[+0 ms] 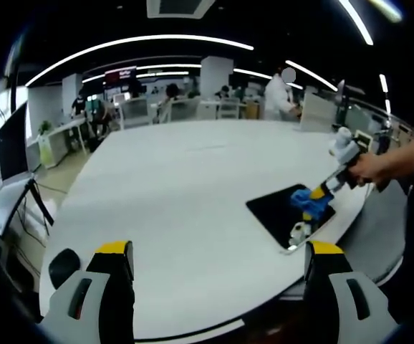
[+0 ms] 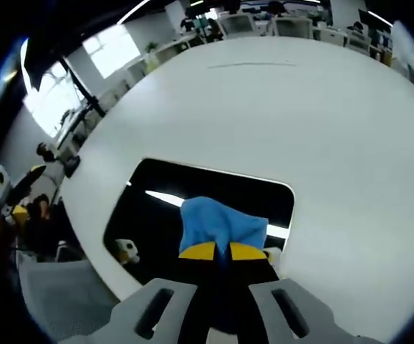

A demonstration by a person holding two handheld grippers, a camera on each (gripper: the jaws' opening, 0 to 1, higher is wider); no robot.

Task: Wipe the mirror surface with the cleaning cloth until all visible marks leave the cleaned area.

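Blue cleaning cloth (image 2: 221, 226), soft and floppy, bunched up and clamped between the tips of the right gripper (image 2: 222, 251), pressed down on the mirror (image 2: 164, 193). Mirror lying flat near the edge of the white table (image 2: 321, 129), dark glass reflecting the ceiling strip lights. Looks light and limp, so probably best pinched by a thick fold like now, otherwise likely to slip out mid-wipe. Glass looks slick and fragile, so gentle pressure, no digging in with the yellow tips. Left gripper (image 1: 218, 251) hovering over bare table well off to the side, jaws wide apart, holding nothing. Can't really make out any marks from here.
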